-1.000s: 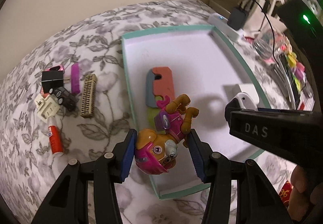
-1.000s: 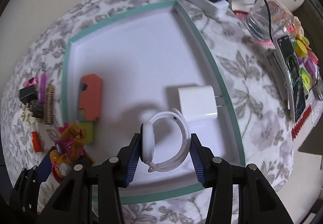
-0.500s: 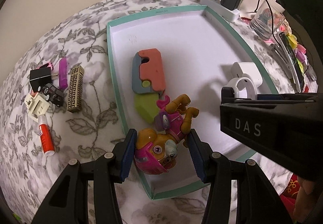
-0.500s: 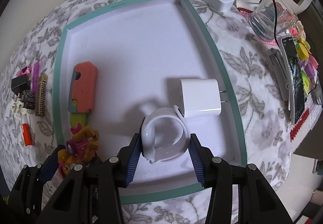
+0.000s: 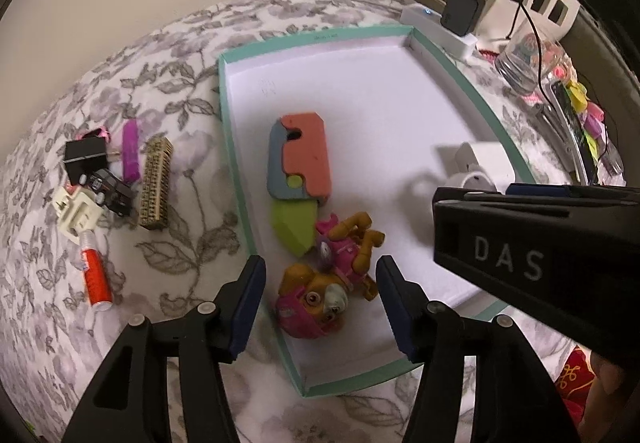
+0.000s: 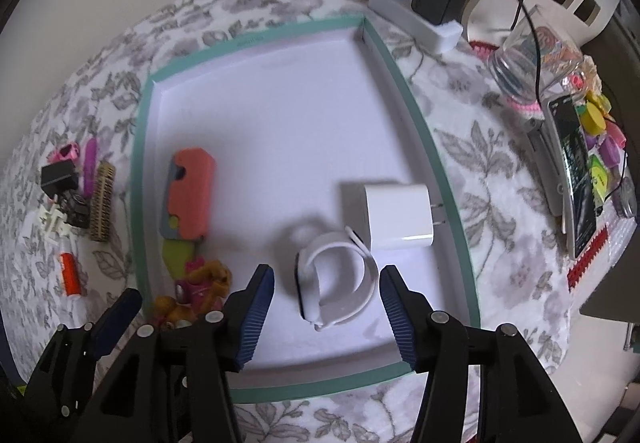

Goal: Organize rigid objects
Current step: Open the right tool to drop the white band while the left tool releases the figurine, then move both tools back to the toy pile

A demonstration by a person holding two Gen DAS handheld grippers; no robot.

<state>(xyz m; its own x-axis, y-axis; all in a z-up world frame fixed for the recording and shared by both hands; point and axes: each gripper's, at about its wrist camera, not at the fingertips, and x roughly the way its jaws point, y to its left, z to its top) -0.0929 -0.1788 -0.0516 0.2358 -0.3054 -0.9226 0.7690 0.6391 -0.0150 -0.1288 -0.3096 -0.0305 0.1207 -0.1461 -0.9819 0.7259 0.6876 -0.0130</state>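
Left wrist view: the left gripper (image 5: 320, 297) is being held over the lower edge of the teal-rimmed tray (image 5: 230, 147), its jaws having just been opening.
Left grip: released; the pup figure (image 5: 328, 285) is lying between the blue pads with a gap showing on each side, so nothing is being clasped.
Pup figure place: lower centre of the frame, inside the tray, its feet just beside the green end of the folding toy (image 5: 300, 173).
Right wrist view: the right gripper (image 6: 326, 303) is being held low in the frame over the tray's white floor, its jaws having just been opening.
Right grip: released; the white watch (image 6: 336, 285) is lying on its side between the pads, clear of both.
Watch place: lower centre of the tray, its strap end just beside the white charger (image 6: 398, 217).
Outside the tray: a cluster of small items (image 5: 106, 179) is being left on the floral cloth (image 5: 180, 43) at middle left.
Hidden: in the left wrist view the watch and charger are being largely covered by the right gripper's black body at right.
Cut off: the pup figure is being partly blocked by gripper arms in the right wrist view.
Hard to make out: the clutter at the right edge is being blurred by the lens.
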